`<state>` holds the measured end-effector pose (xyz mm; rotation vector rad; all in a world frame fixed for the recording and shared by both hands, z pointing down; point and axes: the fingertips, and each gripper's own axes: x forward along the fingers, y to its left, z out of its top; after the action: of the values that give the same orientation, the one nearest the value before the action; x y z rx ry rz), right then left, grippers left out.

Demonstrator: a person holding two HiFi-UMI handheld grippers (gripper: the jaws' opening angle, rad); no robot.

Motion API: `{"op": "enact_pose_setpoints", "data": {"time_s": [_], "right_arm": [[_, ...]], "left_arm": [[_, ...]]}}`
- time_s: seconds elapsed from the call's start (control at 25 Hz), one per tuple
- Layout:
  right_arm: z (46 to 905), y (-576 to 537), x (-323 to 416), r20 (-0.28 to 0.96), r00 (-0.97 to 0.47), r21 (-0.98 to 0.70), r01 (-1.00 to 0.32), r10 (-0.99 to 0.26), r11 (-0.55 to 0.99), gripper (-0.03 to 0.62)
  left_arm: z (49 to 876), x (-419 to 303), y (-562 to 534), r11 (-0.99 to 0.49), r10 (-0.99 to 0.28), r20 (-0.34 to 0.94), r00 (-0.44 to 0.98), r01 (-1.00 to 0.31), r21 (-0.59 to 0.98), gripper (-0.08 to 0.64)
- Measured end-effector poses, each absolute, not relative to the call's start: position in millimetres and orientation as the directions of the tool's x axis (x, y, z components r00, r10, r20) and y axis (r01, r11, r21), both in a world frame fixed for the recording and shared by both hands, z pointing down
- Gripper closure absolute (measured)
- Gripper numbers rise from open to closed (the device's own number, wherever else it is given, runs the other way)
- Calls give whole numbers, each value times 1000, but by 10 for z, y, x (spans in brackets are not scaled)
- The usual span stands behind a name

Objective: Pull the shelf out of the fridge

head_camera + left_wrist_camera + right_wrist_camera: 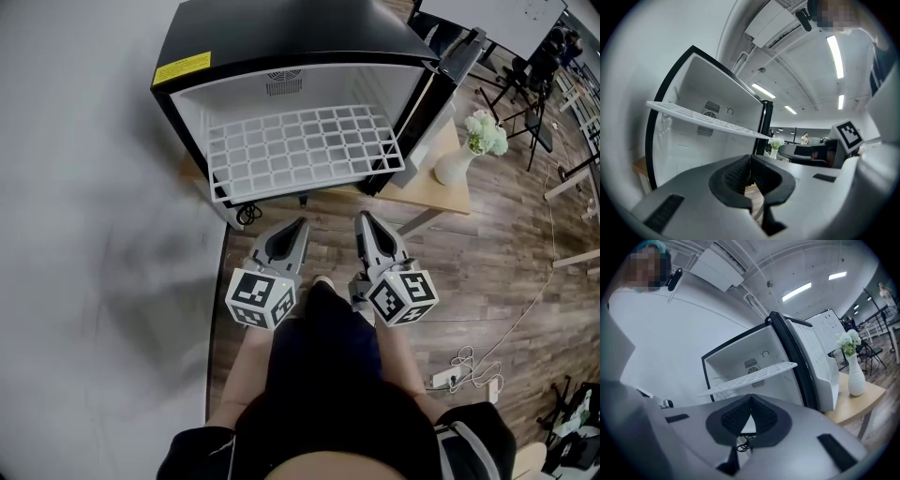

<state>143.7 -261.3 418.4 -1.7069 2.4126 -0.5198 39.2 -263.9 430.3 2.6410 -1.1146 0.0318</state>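
My left gripper [300, 225] and right gripper [363, 217] hung side by side close to my body. Both pointed at the fridge [281, 37], each with its jaws pressed together on nothing. Neither touched the shelf [305, 150], which lay near but apart from both tips. The white grid jutted level past the fridge's front edge, its front part hanging in the open and its back part inside the white walls. As I judged it, the shelf was partway out. To count as pulled out it would have to come clear of the fridge, and for that my jaws would need to part and take its front edge. The door [424, 120] stood open at the right. The fridge sat on a low wooden table [441, 199], with a vase [455, 167] of white flowers at the table's right corner. Beyond were a plank floor [497, 272], a grey wall at the left, and chairs and cables far off.
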Motion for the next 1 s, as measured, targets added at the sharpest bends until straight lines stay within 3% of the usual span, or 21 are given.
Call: {"op": "enact_pose_setpoints", "data": {"time_s": [0.16,1.0], "right_arm": [[4192,-2594,1407,98,-348,-280,-909,-933,309,601],[4223,-2617,1462,114,-365,-283,-904,-924,322,601]], "left_arm": [[4320,404,-2642,-661,-709,144,691,-722,206,554],[4287,522,-2689,-658,-712,142,688,-724,207,555]]}}
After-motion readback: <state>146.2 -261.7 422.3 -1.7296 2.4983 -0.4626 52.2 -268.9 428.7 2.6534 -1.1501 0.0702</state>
